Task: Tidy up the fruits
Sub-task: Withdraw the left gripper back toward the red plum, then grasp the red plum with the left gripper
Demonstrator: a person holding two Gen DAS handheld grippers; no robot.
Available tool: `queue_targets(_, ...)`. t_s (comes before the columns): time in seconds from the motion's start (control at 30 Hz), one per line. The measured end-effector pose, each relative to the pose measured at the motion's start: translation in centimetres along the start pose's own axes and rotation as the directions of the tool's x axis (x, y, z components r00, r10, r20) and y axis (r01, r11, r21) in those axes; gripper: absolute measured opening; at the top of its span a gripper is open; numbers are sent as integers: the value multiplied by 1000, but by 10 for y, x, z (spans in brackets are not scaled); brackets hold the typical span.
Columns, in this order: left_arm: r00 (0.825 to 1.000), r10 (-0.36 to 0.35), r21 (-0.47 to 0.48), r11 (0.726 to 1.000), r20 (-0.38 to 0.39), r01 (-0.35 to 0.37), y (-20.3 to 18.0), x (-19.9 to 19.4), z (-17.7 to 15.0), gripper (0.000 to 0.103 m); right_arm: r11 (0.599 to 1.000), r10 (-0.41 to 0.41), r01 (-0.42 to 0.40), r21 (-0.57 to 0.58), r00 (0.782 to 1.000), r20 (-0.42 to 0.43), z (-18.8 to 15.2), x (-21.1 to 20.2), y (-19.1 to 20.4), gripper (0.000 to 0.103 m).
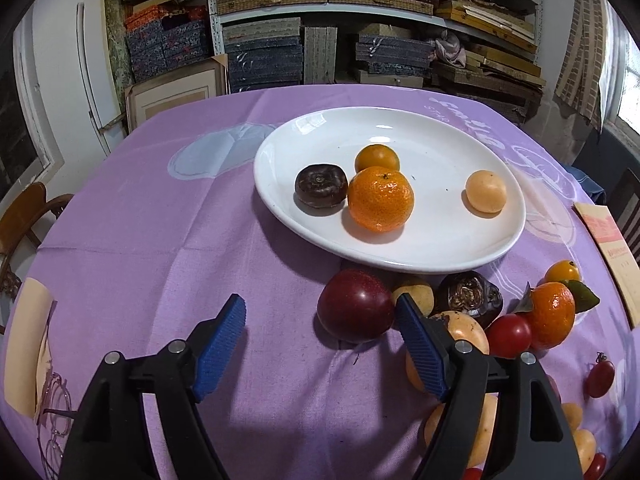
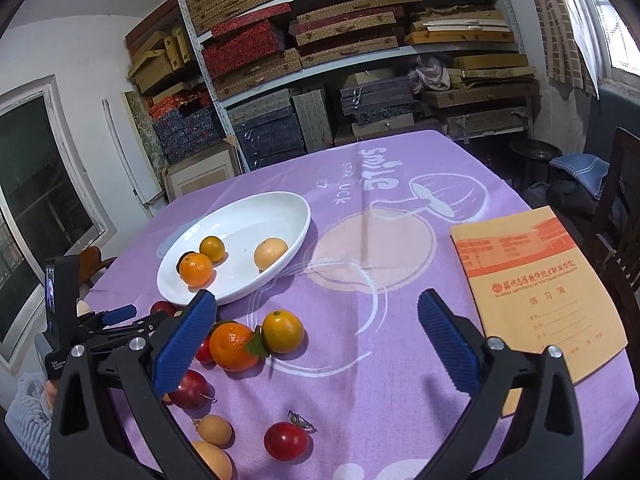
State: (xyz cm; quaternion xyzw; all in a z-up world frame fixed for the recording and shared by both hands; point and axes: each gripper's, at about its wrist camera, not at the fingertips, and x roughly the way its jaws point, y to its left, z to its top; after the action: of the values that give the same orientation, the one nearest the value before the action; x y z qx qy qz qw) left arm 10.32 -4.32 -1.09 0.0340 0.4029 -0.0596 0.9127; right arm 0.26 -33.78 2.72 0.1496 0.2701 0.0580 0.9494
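Looking down, we see a white oval plate (image 1: 400,256) on the purple cloth (image 1: 160,220) holding a glossy mandarin (image 1: 380,198), beside loose fruit. Our left gripper (image 1: 320,320) and right gripper (image 2: 316,320) gape, empty.

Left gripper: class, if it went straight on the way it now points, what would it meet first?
Probably the purple tablecloth: the open left gripper aims at bare cloth just left of the dark red plum. The white plate lies beyond; depth is uncertain.
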Motion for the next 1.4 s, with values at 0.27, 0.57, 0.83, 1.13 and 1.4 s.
queue_targets(0.27,999,27,-75,997,-47,-31,26,15,0,79,1000,-2,2,7,1000,2,-2,0,1,99)
queue_targets(0.57,999,-37,-138,990,-15,34,42,19,4,79,1000,-3,3,4,1000,-15,-5,4,2,99)
queue_targets(0.83,998,-67,-151,986,6,67,46,19,8,76,1000,-4,4,1,1000,-22,-6,5,3,99)
queue_targets(1.13,993,-116,-107,987,3,116,36,22,9,68,1000,-6,5,-2,999,-33,-7,7,5,99)
queue_targets(1.4,995,-94,-73,993,-34,91,29,27,7,51,1000,-7,6,-3,999,-35,-8,8,5,99)
